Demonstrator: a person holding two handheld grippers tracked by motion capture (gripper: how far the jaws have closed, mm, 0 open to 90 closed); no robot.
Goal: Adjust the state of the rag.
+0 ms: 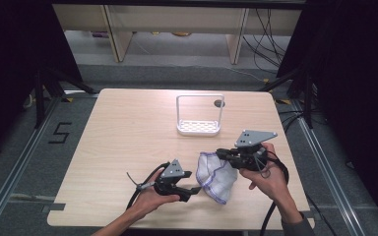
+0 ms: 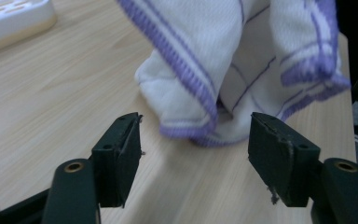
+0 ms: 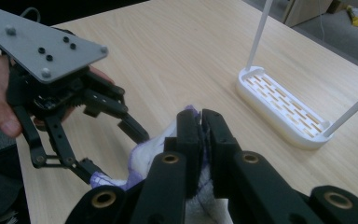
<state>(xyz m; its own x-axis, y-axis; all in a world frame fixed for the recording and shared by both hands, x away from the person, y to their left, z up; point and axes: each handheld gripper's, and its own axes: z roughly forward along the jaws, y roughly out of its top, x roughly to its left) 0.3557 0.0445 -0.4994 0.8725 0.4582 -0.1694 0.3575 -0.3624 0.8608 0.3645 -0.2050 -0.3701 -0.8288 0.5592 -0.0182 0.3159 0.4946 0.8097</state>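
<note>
White cloth [image 1: 217, 173] with purple stitched edging: your right gripper [image 1: 225, 156] has its jaws pinched tight on an upper fold, so the cloth hangs from it down to the wooden tabletop [image 1: 128, 132]. Your left gripper [image 1: 193, 191]: jaws apart, nothing pressed between them, the cloth's lower corner just ahead of its tips. White slotted rack [image 1: 200, 118] with a wire handle: well beyond both grippers.

Soft woven cloth [image 1: 217, 174] (purple-stitched edges), matt pale wood table [image 1: 128, 137], glossy white plastic rack [image 1: 200, 127]
</note>
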